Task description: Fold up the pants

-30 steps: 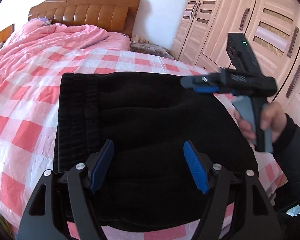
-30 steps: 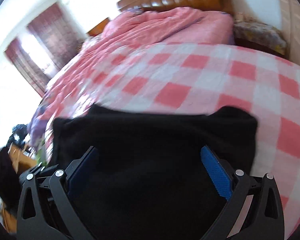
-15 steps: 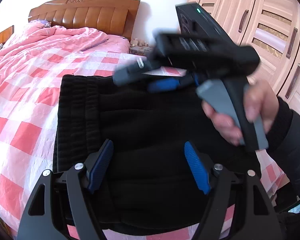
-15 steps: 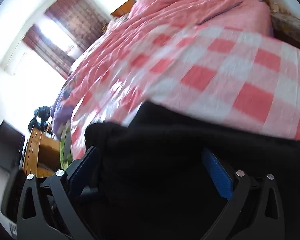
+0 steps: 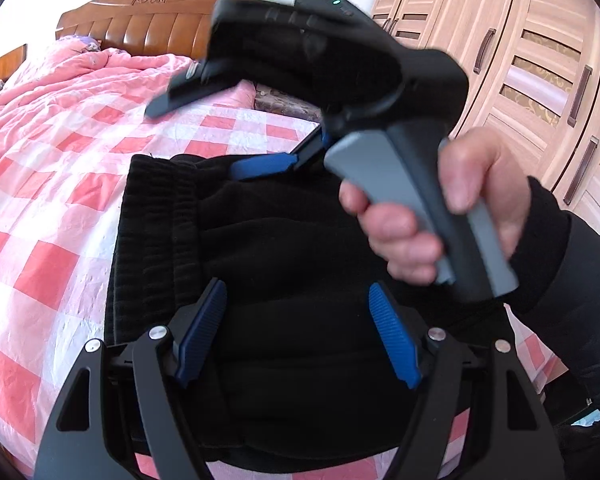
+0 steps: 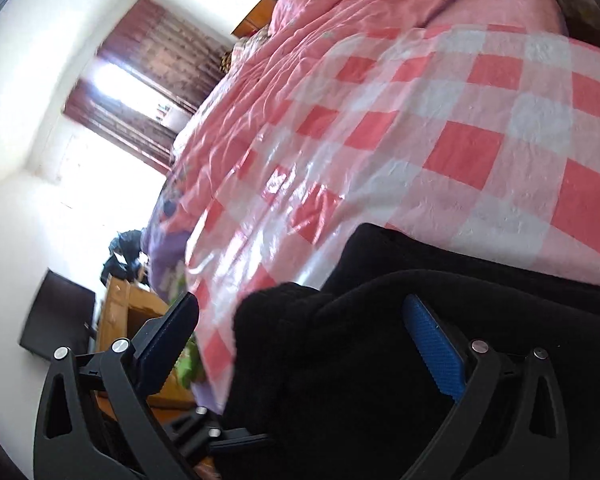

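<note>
The black pants (image 5: 284, 240) lie folded in a compact block on the pink checked sheet (image 5: 48, 216), waistband at the left. My left gripper (image 5: 300, 336) is open and empty, hovering just above the near part of the pants. My right gripper (image 5: 228, 136) is held in a hand above the pants' far edge, tilted over to the left, open and empty. In the right wrist view the right gripper (image 6: 300, 344) is open above the pants (image 6: 380, 360), rolled sideways.
A pink quilt (image 5: 60, 76) and wooden headboard (image 5: 140, 20) lie at the far end of the bed. Wardrobe doors (image 5: 540, 60) stand at the right. A wooden cabinet (image 6: 136, 312) and curtained window (image 6: 140, 92) are beyond the bed's left side.
My right gripper has swung from the right side across and up over the pants toward the left, tilting sideways. My left gripper has stayed in place, open. The pants have not moved.
</note>
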